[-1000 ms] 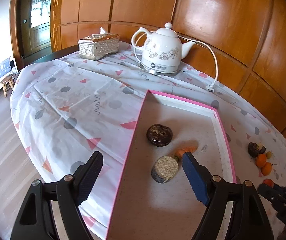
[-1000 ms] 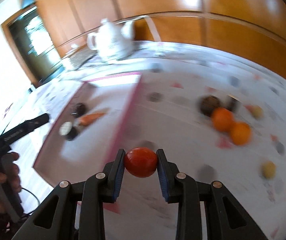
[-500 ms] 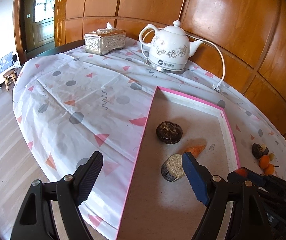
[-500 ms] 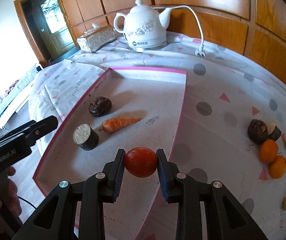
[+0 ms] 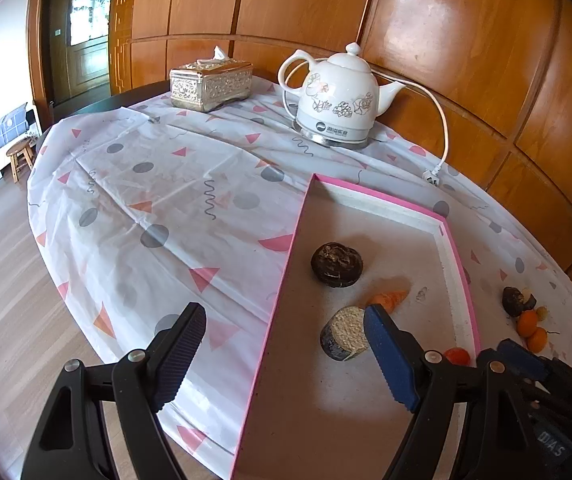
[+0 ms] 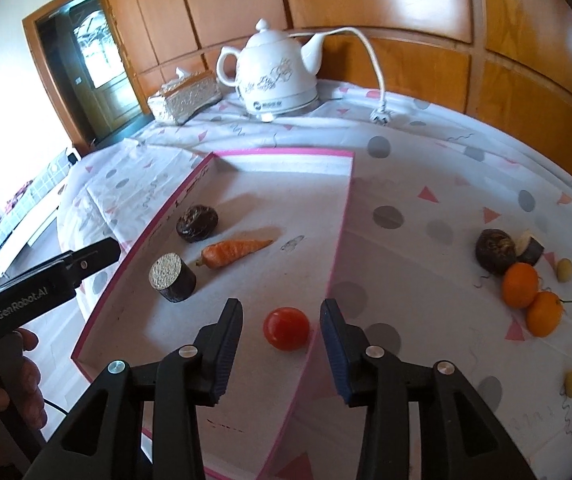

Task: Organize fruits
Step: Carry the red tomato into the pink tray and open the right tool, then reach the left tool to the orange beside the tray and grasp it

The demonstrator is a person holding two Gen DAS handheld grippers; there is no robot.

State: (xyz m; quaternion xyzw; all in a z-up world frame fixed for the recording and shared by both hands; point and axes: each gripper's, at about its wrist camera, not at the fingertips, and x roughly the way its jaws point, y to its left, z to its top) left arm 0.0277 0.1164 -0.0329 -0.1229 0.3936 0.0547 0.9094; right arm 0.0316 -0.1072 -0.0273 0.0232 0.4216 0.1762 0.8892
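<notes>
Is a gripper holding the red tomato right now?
No. Both grippers are open: the tomato sits free in the pink tray, between the right gripper's fingers.

Both the left gripper (image 5: 286, 354) and right gripper (image 6: 282, 342) hold their fingers spread wide.

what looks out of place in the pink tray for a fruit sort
The carrot lies in the pink tray between a dark round fruit and a dark cut cylinder, near the tomato. It is a vegetable, so it looks odd there.
</notes>
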